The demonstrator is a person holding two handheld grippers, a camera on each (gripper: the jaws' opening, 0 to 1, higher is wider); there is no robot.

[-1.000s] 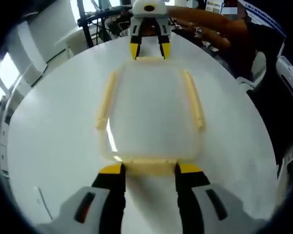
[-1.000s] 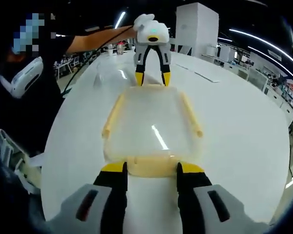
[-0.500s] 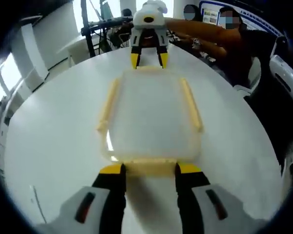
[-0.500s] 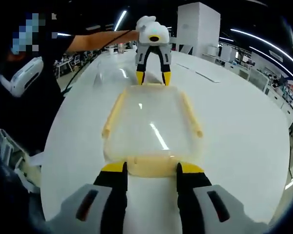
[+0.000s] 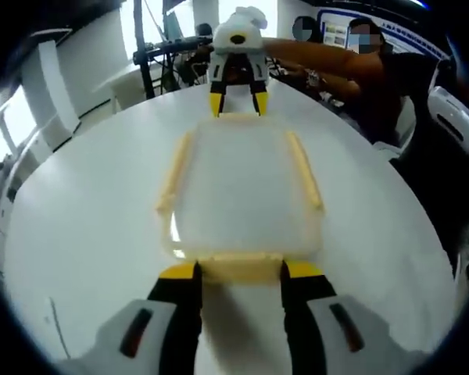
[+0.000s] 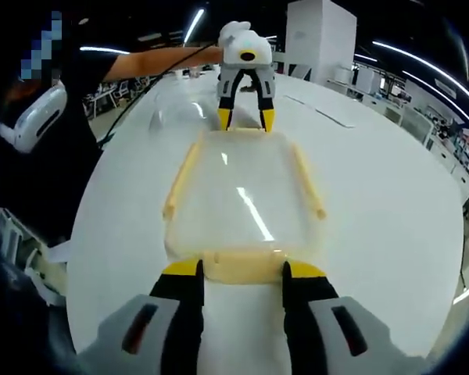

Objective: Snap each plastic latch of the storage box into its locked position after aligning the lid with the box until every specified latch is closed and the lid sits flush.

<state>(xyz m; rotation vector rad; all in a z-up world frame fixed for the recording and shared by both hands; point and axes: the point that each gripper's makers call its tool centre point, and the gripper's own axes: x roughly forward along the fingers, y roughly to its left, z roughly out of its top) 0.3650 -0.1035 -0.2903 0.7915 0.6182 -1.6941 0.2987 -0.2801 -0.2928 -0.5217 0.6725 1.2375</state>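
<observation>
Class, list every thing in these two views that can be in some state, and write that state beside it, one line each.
Storage box: resting on the white table, clear lid on top.
Long side latches: lying along the lid's two long edges; locked or not, cannot tell.
End latch near left gripper: between its open jaws.
End latch near right gripper: between its open jaws.
Left gripper: open.
Right gripper: open.

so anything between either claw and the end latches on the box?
Nothing visible. The left claw straddles the near end latch of the box; the right claw straddles the opposite end latch. The table around is bare.
</observation>
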